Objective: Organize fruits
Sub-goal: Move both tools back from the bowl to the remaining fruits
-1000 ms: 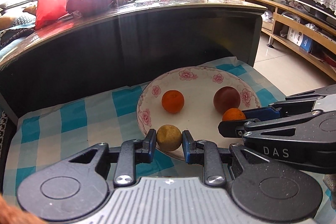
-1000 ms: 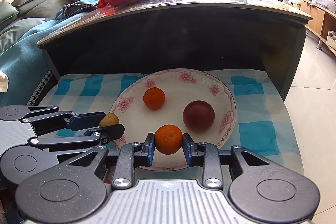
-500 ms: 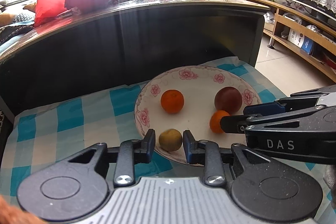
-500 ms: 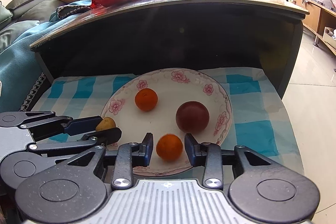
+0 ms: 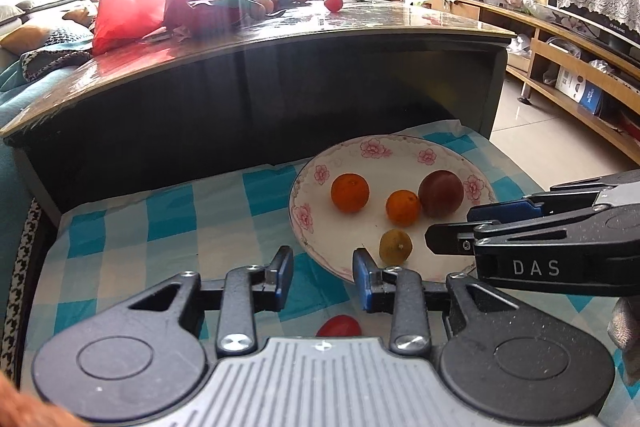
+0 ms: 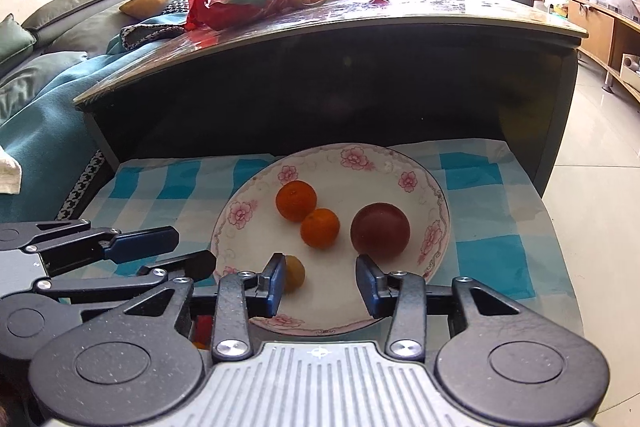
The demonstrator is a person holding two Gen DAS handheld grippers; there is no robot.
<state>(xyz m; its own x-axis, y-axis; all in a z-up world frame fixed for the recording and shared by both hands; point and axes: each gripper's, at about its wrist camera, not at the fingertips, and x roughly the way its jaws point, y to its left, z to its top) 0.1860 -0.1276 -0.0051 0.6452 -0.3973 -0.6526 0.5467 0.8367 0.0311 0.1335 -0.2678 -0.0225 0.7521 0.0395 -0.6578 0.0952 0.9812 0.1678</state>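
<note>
A white plate with pink flowers (image 5: pixel 404 151) (image 6: pixel 400 163) sits on a blue checked cloth. It holds two oranges (image 5: pixel 349 193) (image 5: pixel 403 207), a dark red plum (image 5: pixel 441 193) and a small yellow-green fruit (image 5: pixel 395 246). They also show in the right wrist view: oranges (image 6: pixel 296 200) (image 6: pixel 320 227), plum (image 6: pixel 380 231), yellow-green fruit (image 6: pixel 295 273). My left gripper (image 5: pixel 322 277) is open and empty at the plate's near left rim. My right gripper (image 6: pixel 320 283) is open and empty over the plate's near edge. A red fruit (image 5: pixel 339 326) lies on the cloth under my left gripper.
A dark curved table (image 5: pixel 280 83) rises right behind the plate, with a red bag (image 5: pixel 132 7) and several loose fruits (image 5: pixel 333 3) on top. A sofa (image 6: pixel 36 107) is at the left. Tiled floor and wooden shelves (image 5: pixel 560 67) lie to the right.
Both grippers opened and pulled back. The yellow-green fruit and the orange were let go and now lie on the plate. The orange rolled inward toward the other orange.
</note>
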